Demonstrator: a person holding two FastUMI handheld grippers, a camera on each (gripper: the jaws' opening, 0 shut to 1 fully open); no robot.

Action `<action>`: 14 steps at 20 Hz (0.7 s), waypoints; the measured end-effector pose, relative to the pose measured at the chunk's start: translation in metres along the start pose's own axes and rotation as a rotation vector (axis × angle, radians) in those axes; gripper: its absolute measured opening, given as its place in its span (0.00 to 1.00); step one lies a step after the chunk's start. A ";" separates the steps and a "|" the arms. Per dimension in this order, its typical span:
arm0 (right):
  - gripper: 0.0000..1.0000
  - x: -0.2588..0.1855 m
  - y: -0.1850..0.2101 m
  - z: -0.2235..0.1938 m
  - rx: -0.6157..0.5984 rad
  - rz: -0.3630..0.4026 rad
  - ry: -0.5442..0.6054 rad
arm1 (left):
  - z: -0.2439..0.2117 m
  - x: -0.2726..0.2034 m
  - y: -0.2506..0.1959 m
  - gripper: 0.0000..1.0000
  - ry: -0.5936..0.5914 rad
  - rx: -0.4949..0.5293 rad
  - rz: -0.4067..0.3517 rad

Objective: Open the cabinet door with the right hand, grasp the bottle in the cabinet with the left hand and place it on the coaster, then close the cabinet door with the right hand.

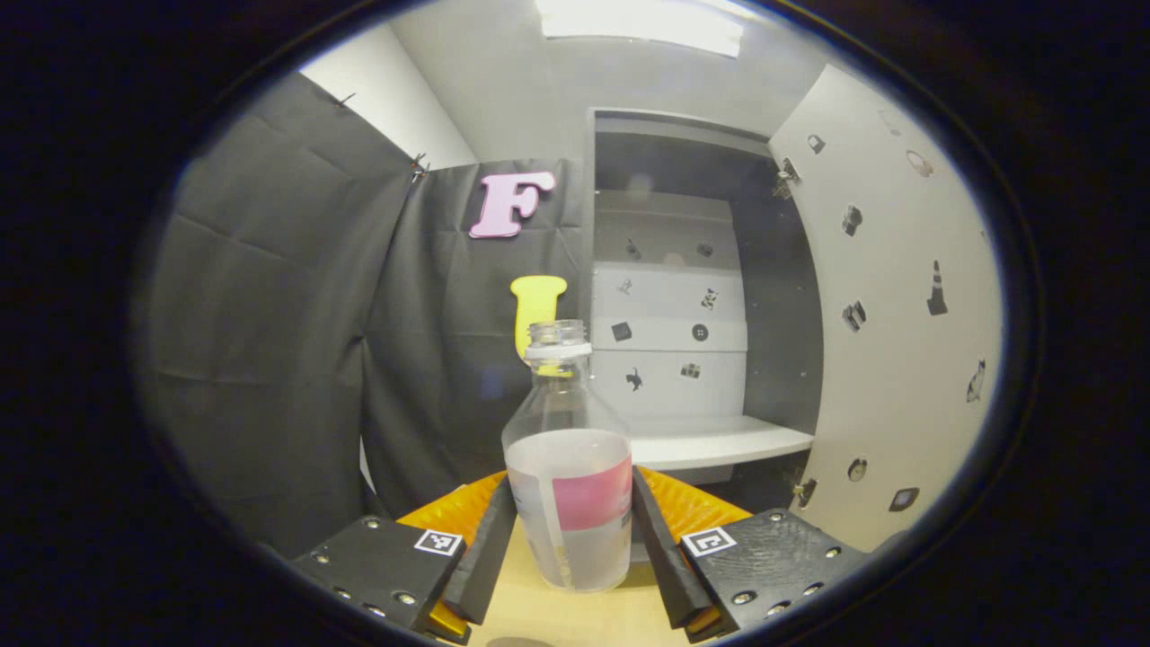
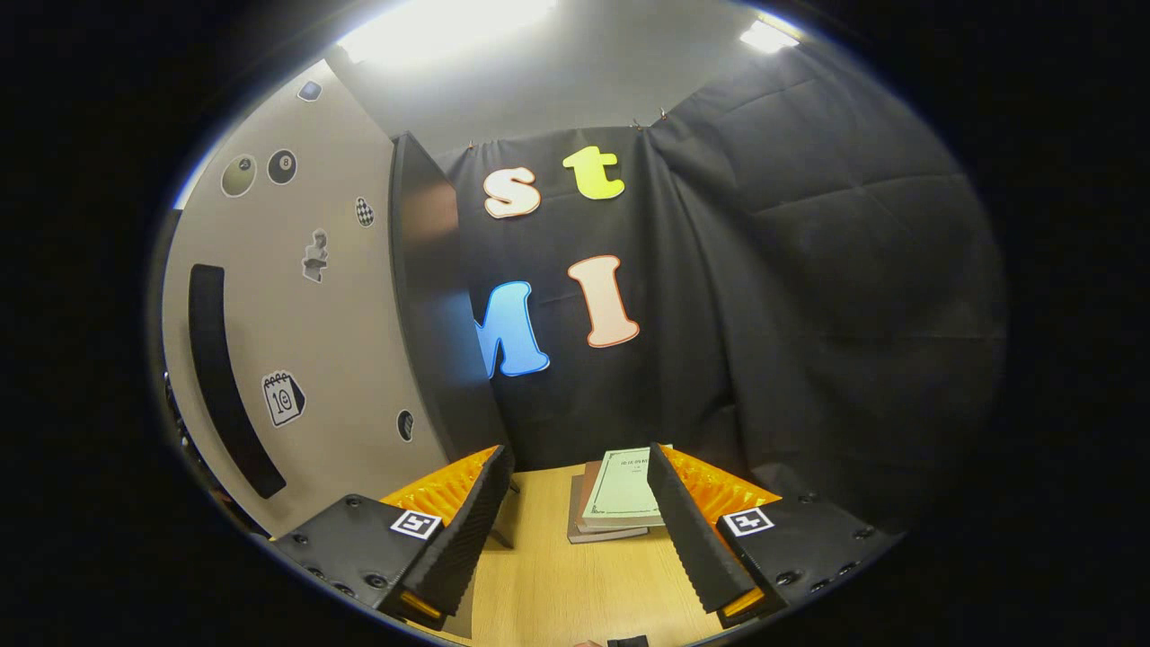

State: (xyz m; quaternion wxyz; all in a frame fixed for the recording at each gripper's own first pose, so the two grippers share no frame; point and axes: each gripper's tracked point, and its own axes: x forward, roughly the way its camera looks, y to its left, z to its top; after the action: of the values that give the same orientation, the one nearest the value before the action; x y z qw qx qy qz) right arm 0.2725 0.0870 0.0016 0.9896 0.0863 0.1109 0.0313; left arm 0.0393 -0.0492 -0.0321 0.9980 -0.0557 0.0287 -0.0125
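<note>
With the cabinet door [image 1: 898, 305] swung open, the left tool [image 1: 571, 530] is clamped on the bottle [image 1: 569, 467] above the surface [image 1: 557, 620], so setting it on the coaster comes next, while the right tool [image 2: 575, 521] waits apart.

Black cloth [image 1: 269, 341] drapes the left half of the left gripper view, with a pale wall [image 1: 377, 99] at upper left and a ceiling light [image 1: 642, 22] along the top. In the right gripper view, cloth fills the right side, a light [image 2: 768, 36] glows at upper right, and a wooden tabletop [image 2: 566, 584] with stacked books [image 2: 620, 503] sits at bottom centre.
</note>
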 end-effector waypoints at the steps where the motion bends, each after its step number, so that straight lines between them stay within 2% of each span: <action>1: 0.98 -0.001 0.002 -0.001 -0.010 0.004 0.001 | -0.010 -0.009 0.005 0.73 0.006 -0.013 0.004; 7: 0.98 -0.006 0.007 -0.003 -0.046 0.009 0.003 | -0.064 -0.032 0.024 0.72 0.062 -0.040 0.039; 11: 0.98 -0.011 -0.001 -0.007 -0.069 -0.014 0.022 | -0.097 -0.041 0.028 0.72 0.074 -0.048 0.064; 14: 0.98 -0.016 -0.009 -0.007 -0.066 -0.030 0.026 | -0.132 -0.043 0.033 0.75 0.127 -0.038 0.091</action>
State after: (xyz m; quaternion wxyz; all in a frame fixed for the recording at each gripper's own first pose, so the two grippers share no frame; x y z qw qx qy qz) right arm 0.2555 0.0782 -0.0032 0.9907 0.0517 0.1241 0.0213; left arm -0.0109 -0.0298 -0.1645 0.9924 -0.0724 0.0949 0.0299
